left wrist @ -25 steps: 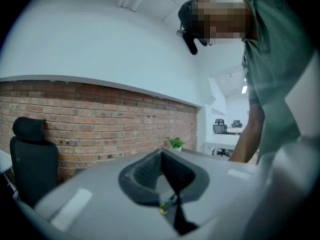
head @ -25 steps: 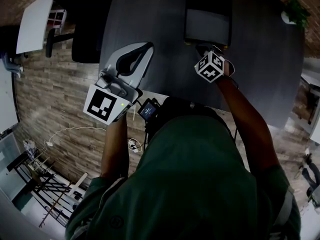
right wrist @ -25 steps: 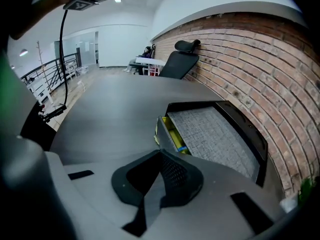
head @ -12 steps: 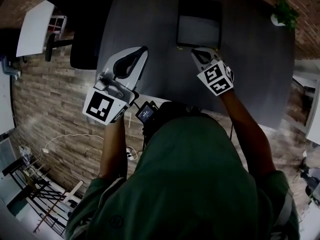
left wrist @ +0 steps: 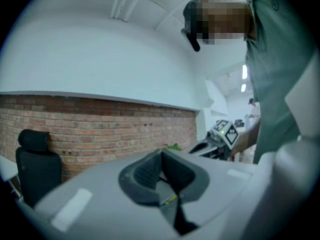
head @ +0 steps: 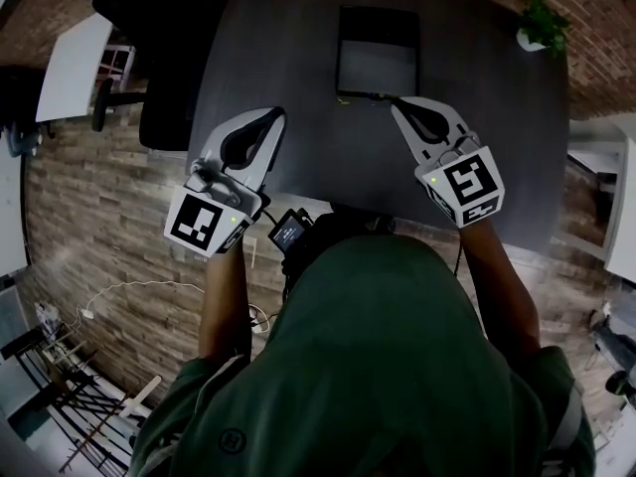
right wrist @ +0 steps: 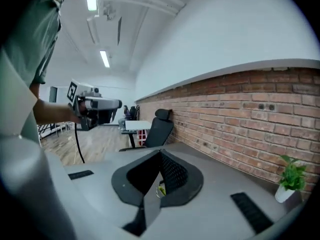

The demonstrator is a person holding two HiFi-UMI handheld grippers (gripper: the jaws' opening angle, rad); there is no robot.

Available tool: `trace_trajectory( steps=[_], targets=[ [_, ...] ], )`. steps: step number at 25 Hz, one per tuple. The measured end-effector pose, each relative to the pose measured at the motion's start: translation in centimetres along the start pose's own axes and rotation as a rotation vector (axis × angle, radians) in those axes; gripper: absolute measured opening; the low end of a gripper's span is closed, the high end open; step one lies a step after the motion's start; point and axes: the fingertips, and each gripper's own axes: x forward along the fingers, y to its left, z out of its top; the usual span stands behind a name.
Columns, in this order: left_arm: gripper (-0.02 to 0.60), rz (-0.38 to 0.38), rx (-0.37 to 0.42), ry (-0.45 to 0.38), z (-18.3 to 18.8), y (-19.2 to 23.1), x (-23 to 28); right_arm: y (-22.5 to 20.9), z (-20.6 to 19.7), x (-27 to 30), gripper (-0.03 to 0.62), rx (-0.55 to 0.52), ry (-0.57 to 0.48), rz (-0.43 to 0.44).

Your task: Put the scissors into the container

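A dark rectangular container point(head: 377, 52) lies on the far middle of the dark grey table point(head: 497, 127). I cannot make out the scissors in any view; the container's inside is a dim grey. My right gripper point(head: 398, 105) hangs raised just in front of the container's near edge, shut with nothing in it. In the right gripper view its jaws point(right wrist: 160, 154) meet at the tip. My left gripper point(head: 275, 114) is held level over the table's near left part, also shut and empty, as the left gripper view point(left wrist: 161, 154) shows.
A black office chair point(head: 159, 58) stands at the table's far left, with a white desk point(head: 70, 58) beyond it. A small potted plant point(head: 540, 26) sits on the table's far right corner. A brick wall point(right wrist: 250, 114) runs behind the table.
My right gripper has risen from the container's near edge, tipped from pointing down to nearly level, and drawn back toward me. The left gripper has shifted only slightly.
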Motion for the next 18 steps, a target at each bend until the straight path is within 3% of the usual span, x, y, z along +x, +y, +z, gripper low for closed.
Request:
trace_trajectory(
  steps=[6,18],
  targets=[
    [0.000,-0.002,0.014,-0.017,1.1,-1.7,-0.8,0.2,4.1,-5.1,0.005,0.036,-0.087,-0.015],
    [0.000,0.000,0.041,-0.035,2.1,-5.6,-1.9,1.7,7.8,-12.5,0.005,0.034,-0.187,-0.024]
  ],
)
